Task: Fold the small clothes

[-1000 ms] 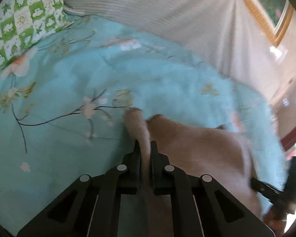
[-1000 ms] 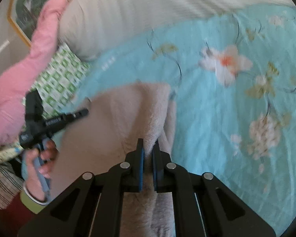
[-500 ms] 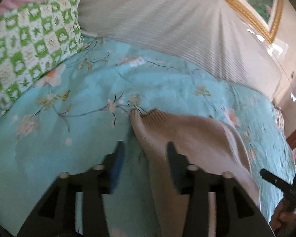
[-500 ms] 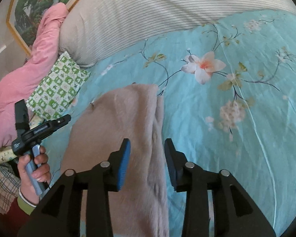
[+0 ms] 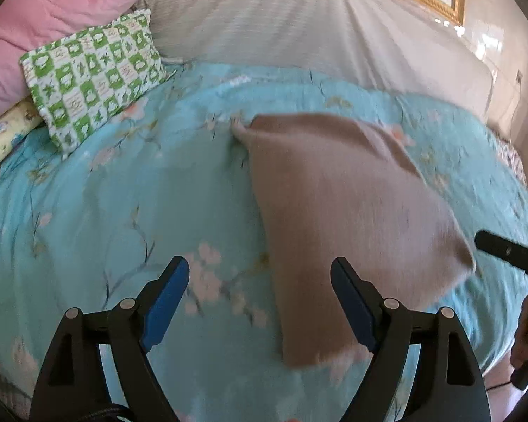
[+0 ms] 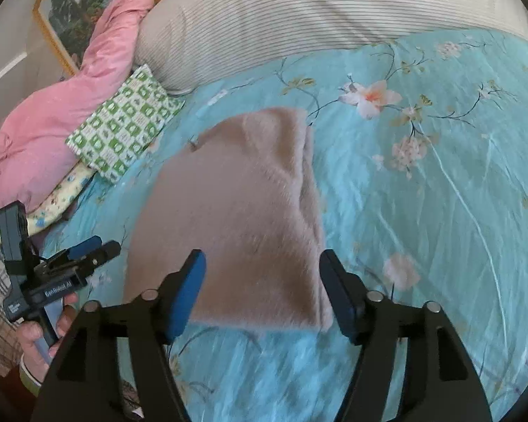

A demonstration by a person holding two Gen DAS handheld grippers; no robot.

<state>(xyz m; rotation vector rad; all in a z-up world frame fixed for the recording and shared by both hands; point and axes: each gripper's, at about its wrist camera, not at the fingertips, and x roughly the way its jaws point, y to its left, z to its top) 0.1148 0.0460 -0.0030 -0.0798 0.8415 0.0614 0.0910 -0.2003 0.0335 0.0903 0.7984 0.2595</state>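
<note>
A beige fuzzy garment [image 5: 348, 211] lies folded flat on the turquoise floral bedspread [image 5: 105, 211]. It also shows in the right wrist view [image 6: 239, 218]. My left gripper [image 5: 260, 299] is open and empty, hovering above the bedspread near the garment's near left edge. My right gripper [image 6: 264, 288] is open and empty, just above the garment's near edge. The left gripper also shows in the right wrist view [image 6: 88, 253], held in a hand at the left. The right gripper's tip shows at the right edge of the left wrist view [image 5: 503, 249].
A green checkered pillow [image 5: 91, 77] and a pink quilt [image 5: 35, 17] lie at the back left. A striped beige bolster [image 6: 299, 17] runs along the head of the bed. A framed picture [image 6: 88, 0] hangs on the wall behind.
Both grippers were shut on the garment's edges a second ago. They have opened, let it drop flat on the bedspread, and pulled back and up.
</note>
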